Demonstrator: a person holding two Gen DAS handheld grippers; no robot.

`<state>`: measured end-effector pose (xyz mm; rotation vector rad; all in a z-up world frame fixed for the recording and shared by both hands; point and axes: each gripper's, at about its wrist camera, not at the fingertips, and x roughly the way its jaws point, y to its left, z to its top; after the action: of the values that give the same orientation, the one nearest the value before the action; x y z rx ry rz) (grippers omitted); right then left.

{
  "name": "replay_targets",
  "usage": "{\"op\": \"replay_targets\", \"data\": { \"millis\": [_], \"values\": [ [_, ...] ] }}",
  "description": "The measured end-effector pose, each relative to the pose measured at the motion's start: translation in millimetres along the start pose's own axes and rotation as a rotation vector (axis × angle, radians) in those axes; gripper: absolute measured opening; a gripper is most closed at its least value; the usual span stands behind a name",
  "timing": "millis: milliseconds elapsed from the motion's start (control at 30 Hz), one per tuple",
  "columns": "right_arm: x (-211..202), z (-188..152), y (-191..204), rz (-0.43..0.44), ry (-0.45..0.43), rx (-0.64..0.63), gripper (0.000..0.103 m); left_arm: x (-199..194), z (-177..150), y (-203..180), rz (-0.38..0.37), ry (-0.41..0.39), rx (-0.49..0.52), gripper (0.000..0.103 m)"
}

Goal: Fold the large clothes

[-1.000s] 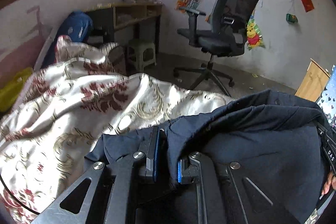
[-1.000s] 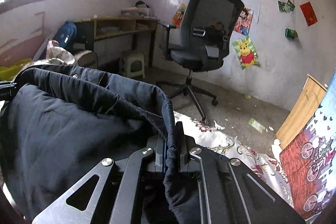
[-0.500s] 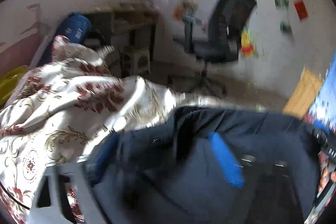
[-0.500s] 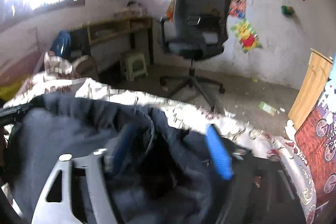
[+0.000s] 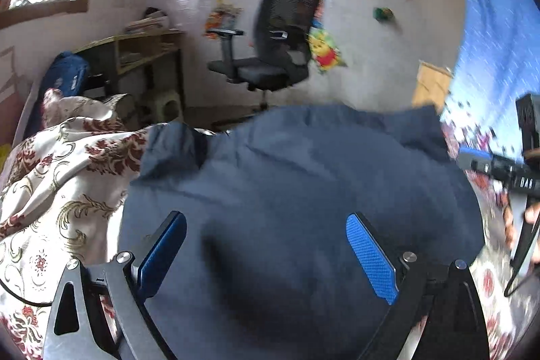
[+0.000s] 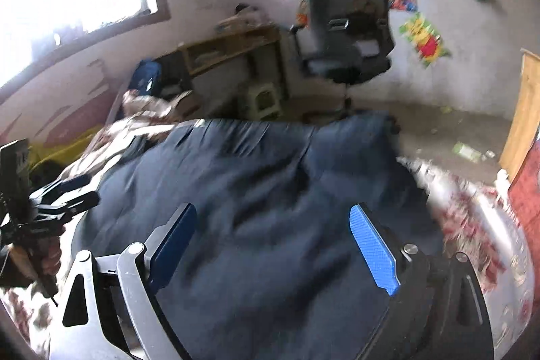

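Left gripper [image 5: 266,245] fingers just spread wide, right gripper [image 6: 273,238] fingers likewise, both angled downward

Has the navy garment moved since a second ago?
Yes. The navy garment has dropped out of both tools, whose jaws have just been opening, and lies spread on the floral sheet, hiding the office chair's base.

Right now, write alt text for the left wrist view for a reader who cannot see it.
The left gripper, its jaws just opened wide, holds nothing above a dark navy garment lying on a floral bedspread. The right gripper shows at the right edge. Behind stand a black office chair and a wooden desk.
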<state>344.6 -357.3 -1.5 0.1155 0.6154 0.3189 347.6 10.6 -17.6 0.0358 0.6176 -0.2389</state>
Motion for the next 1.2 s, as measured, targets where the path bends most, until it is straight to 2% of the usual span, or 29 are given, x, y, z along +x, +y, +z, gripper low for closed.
{"op": "replay_targets", "data": {
  "millis": [100, 200, 267, 300, 400, 733, 933, 1200],
  "values": [
    [-16.1, -22.8, 4.6, -0.010, -0.024, -0.021, 0.089, 2.0, -12.6, -7.1, -0.001, 0.033, 0.050, 0.096],
    [-6.3, -39.7, 7.3, 0.011, 0.064, -0.041, 0.089, 10.6, -16.6, -9.3, 0.007, 0.062, 0.072, 0.096],
    [6.5, -48.6, 7.4, 0.016, 0.115, -0.045, 0.089, 17.0, -15.0, -8.9, 0.035, 0.076, 0.070, 0.103],
    [14.0, -51.2, 7.5, 0.012, 0.139, -0.042, 0.089, 20.1, -13.5, -8.3, 0.041, 0.084, 0.062, 0.103],
    [35.0, -57.9, 8.8, 0.009, 0.159, -0.031, 0.089, 31.7, -7.7, -3.0, 0.048, 0.099, 0.024, 0.103],
    [96.9, -15.3, 6.1, -0.021, 0.161, -0.036, 0.092, 86.7, 24.9, 21.9, 0.120, 0.170, -0.090, 0.103],
    [120.9, 6.9, 2.4, -0.041, 0.171, -0.033, 0.092, 108.1, 43.2, 33.8, 0.166, 0.170, -0.103, 0.103],
    [152.5, 28.6, -15.9, -0.074, 0.208, 0.016, 0.092, 136.5, 56.5, 44.5, 0.174, 0.207, -0.116, 0.103]
  ]
}}
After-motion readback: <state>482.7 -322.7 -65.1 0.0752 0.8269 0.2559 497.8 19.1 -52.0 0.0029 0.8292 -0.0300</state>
